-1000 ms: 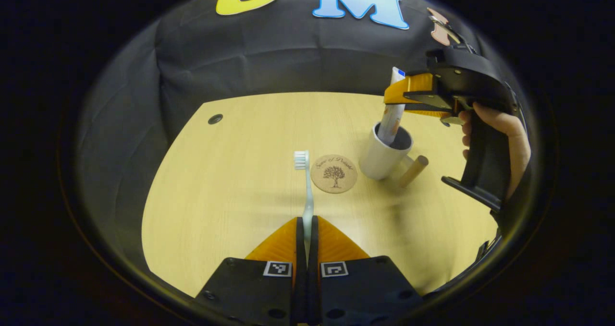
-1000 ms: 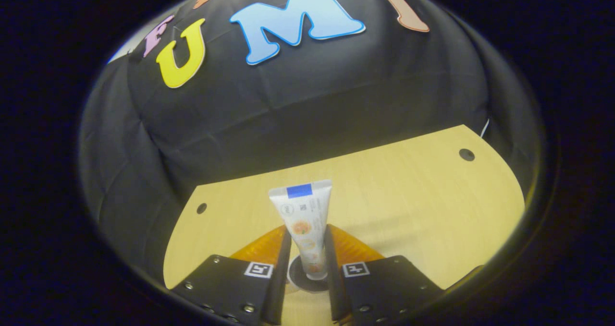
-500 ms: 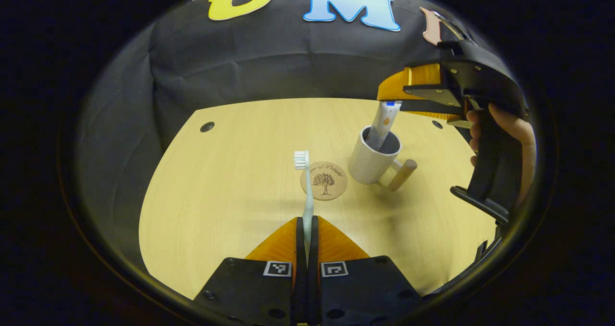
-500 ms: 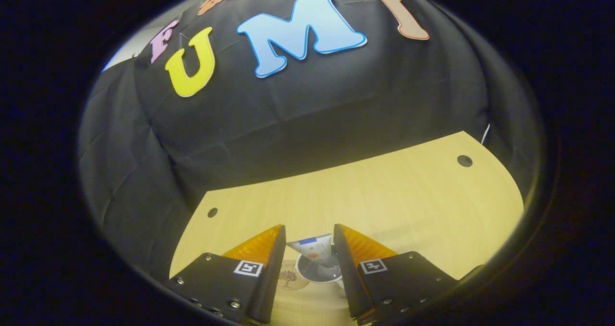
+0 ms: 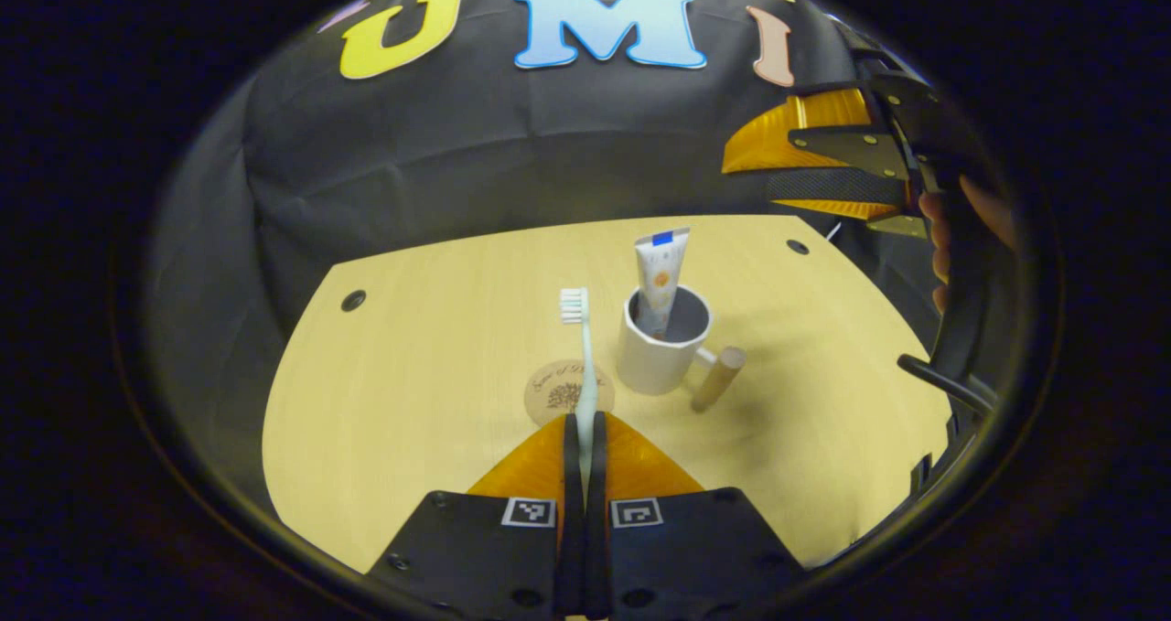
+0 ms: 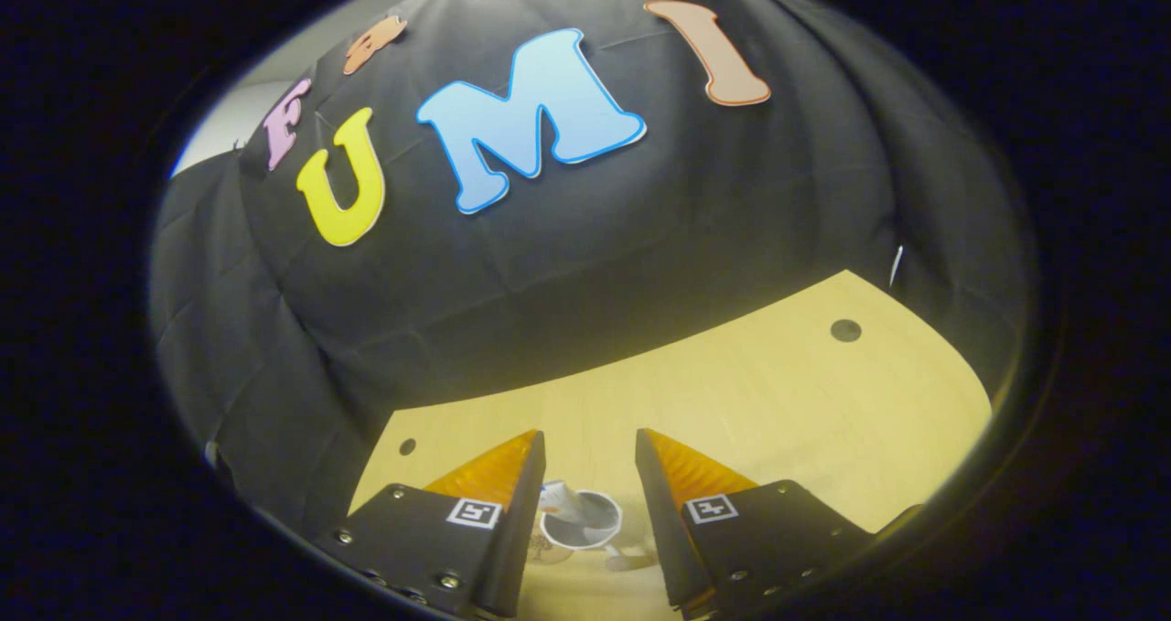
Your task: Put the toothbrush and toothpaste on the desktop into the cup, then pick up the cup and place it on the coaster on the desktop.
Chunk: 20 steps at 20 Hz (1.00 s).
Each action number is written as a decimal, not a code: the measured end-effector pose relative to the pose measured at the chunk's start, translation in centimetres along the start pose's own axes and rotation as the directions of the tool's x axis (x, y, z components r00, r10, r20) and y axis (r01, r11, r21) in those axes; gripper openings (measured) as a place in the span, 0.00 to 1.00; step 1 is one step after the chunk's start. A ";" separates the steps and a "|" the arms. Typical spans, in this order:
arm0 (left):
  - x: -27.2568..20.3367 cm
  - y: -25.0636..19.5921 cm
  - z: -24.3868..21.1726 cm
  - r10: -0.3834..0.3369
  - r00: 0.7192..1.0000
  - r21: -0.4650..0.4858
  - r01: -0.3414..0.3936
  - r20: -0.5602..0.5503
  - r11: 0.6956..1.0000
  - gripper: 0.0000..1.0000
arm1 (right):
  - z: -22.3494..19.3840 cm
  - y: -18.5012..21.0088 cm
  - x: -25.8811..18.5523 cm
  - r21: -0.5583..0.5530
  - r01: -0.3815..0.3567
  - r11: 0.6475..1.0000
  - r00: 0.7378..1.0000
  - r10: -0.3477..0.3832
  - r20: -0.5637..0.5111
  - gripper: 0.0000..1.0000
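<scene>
My left gripper [image 5: 585, 420] is shut on the handle of a pale toothbrush [image 5: 583, 365], whose white bristles point up beside the cup. The white cup [image 5: 660, 342] with a wooden handle stands on the desk, and the toothpaste tube [image 5: 660, 278] leans inside it. A round cork coaster [image 5: 553, 394] lies just left of the cup, partly behind the toothbrush. My right gripper [image 6: 590, 447] is open, high above the cup [image 6: 581, 522], which shows small between its fingers. In the left gripper view the right gripper [image 5: 823, 159] hangs at the upper right, held by a hand [image 5: 961, 228].
The light wooden desktop [image 5: 439, 347] has dark round holes near its back corners. The black cloth wall [image 5: 512, 155] closes the back. Bare desk lies left of the coaster and in front of the cup.
The right gripper let go of the toothpaste into the cup and rose well above it, open. The left gripper moved toward the cup with the toothbrush.
</scene>
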<state>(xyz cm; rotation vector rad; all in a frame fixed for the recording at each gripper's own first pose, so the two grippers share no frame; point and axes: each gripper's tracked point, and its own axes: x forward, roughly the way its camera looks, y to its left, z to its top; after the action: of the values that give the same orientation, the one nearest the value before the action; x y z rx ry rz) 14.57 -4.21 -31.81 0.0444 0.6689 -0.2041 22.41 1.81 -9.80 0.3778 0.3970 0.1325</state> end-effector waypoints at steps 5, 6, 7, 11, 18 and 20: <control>1.5 -4.0 4.3 -0.062 0.993 0.132 0.049 0.096 0.990 0.08 | 0.2 -2.7 -1.2 0.003 0.042 0.999 0.999 -0.042 -0.003 0.58; 1.8 -5.0 5.0 -0.079 0.991 0.160 0.060 0.113 0.985 0.08 | 0.2 -3.4 -1.4 0.008 0.053 0.999 0.999 -0.053 -0.006 0.58; 2.4 -5.8 5.9 -0.097 0.987 0.187 0.073 0.126 0.980 0.08 | 0.1 -4.2 -1.5 0.012 0.067 0.998 0.998 -0.066 -0.009 0.58; 4.1 -8.4 8.0 -0.158 0.974 0.277 0.108 0.165 0.955 0.08 | -0.1 -7.5 -2.9 0.009 0.129 0.992 0.991 -0.129 -0.019 0.58; 6.6 -11.6 11.9 -0.235 0.940 0.403 0.122 0.246 0.907 0.08 | -0.2 -11.1 -4.1 0.024 0.202 0.979 0.979 -0.202 -0.031 0.58; 6.5 -12.0 13.0 -0.251 0.927 0.420 0.118 0.279 0.900 0.08 | -0.1 -11.6 -4.3 0.030 0.214 0.976 0.976 -0.214 -0.032 0.58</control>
<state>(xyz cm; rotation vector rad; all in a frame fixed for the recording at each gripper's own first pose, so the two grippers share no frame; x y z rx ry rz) 25.01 -18.45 -25.36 0.3321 0.2884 -0.5222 19.02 -9.70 -12.82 0.3636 0.4657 -0.0791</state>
